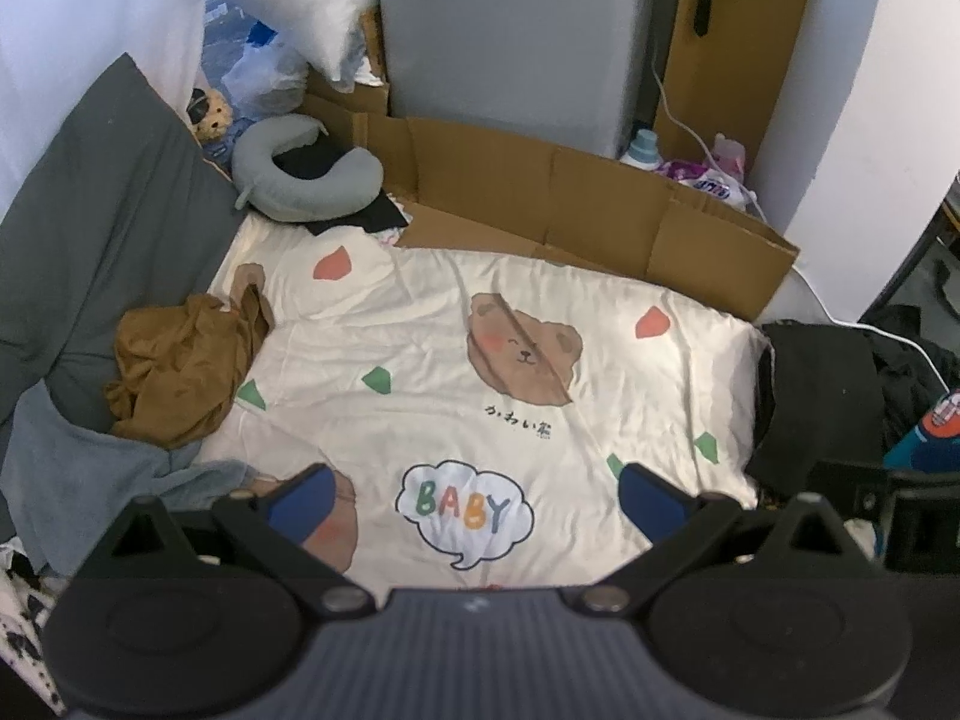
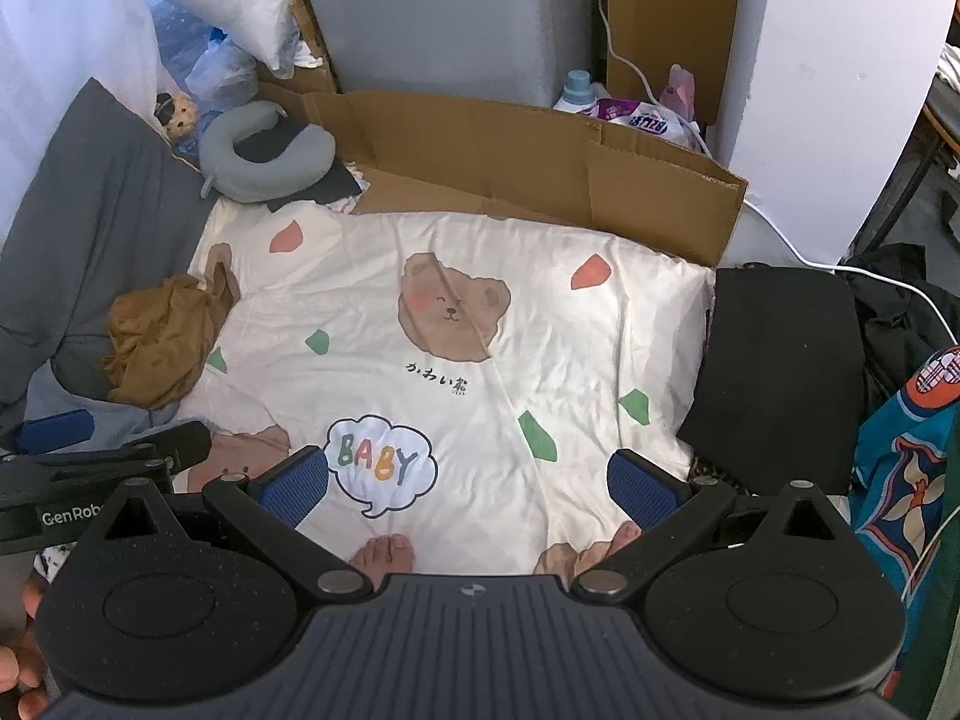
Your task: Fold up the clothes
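At the left edge of the bed (image 2: 456,228): a grey pillow (image 1: 102,228), and against it a crumpled brown garment (image 1: 180,366), lying unfolded on the cream bear-print cover, touched by neither claw. Behind it, at the far left corner, a grey neck pillow (image 1: 306,171). Across the middle, bare cover with a "BABY" bubble (image 1: 465,510). Along the far edge, flattened cardboard (image 1: 570,198). At the right edge, a folded black garment (image 2: 780,372). Left claw (image 1: 474,495) spread wide, empty, above the near edge. Right claw (image 2: 468,489) likewise wide and empty; bare toes (image 2: 384,558) below it.
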